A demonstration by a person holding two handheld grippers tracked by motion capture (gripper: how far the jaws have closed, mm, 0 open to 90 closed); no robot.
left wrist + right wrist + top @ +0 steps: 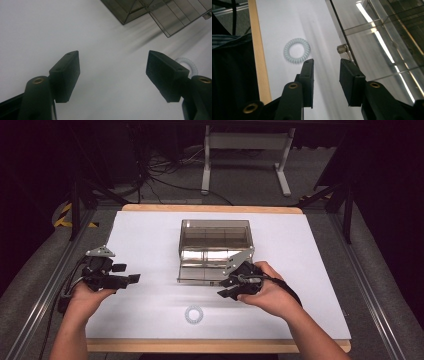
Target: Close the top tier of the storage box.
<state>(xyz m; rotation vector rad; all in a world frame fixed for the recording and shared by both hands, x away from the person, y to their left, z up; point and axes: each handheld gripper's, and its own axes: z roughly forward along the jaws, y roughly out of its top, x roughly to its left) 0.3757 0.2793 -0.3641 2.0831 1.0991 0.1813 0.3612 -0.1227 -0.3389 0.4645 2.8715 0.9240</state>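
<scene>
Right gripper view alone reveals the drawer's small knob point(341, 48) beside its jaws.

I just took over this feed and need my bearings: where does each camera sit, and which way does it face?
High view: above the person's side, looking forward and down on the table; both forearms, left gripper, right gripper.
Left gripper view: along its open jaws toward the clear drawer box.
Right gripper view: along its open jaws, beside the drawer knob.
All three share the spiral hair tie.
</scene>
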